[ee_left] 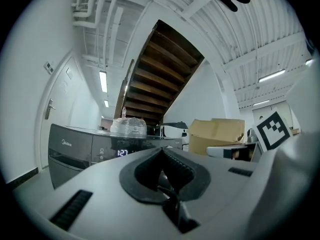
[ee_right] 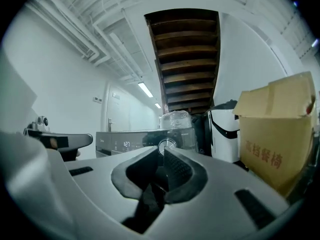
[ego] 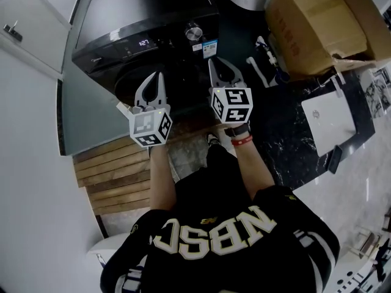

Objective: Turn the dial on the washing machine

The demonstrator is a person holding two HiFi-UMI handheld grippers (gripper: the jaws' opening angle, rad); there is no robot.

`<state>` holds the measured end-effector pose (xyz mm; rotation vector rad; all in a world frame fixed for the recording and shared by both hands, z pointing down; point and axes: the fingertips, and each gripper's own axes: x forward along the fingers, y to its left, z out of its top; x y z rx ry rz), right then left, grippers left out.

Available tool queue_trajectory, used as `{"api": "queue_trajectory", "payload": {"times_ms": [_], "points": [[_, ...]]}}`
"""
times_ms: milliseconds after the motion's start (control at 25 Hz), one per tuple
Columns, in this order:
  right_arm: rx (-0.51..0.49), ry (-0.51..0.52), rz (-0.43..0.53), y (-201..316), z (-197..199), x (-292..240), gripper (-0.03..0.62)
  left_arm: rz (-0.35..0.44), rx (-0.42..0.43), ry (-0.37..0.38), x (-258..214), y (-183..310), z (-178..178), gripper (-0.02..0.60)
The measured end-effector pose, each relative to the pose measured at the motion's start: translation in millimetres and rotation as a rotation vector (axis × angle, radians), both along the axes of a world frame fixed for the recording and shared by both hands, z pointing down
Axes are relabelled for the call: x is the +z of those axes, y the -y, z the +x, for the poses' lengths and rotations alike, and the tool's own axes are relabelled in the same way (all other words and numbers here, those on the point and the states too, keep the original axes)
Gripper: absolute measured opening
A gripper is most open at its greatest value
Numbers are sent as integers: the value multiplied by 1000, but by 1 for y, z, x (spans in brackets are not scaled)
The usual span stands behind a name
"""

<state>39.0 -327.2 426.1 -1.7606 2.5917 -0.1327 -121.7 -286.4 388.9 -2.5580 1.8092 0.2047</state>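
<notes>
A black washing machine (ego: 122,23) stands ahead of me with a lit display. Its round silver dial (ego: 193,32) sits at the right end of the control panel. In the right gripper view the dial (ee_right: 167,145) shows just above the jaw tips, some way off. My right gripper (ego: 215,61) is held short of the panel, below the dial, its jaws drawn together with nothing between them. My left gripper (ego: 157,76) hangs to its left in front of the machine's door, also shut and empty. The left gripper view shows the machine (ee_left: 75,149) beyond the closed tips.
A large cardboard box (ego: 317,23) stands right of the machine, with a white flat device (ego: 330,118) on the dark floor below it. Wooden planks (ego: 113,176) lie at the lower left. A plastic-wrapped bundle (ee_left: 128,125) rests on the machine's top.
</notes>
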Motion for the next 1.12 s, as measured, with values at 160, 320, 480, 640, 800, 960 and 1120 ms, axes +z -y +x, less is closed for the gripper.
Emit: {"api": "queue_trajectory", "payload": {"times_ms": [160,320,480,640,800,960,1120], "points": [[5,-8,24,-16,4,-6,8,12,-4,6,-2,-11,0,14],[2,-5,47,-29,5,-12,8,22,-4,9,-4,-21,-1,14],[-6,-1,61,-41,4,-16,8,34,-8,9,-8,-29,0,14],[-2,-7,75,-49,6,-20,8,50,-8,16,-11,-36,4,14],[5,-11,83,-57,9,-22,8,58,-10,26,-14,-43,5,14],[12,-14,88,-65,10,-25,8,66,-16,34,-17,-50,3,15],[4,-15,85,-75,6,-25,8,67,-22,42,-20,-59,0,15]]}}
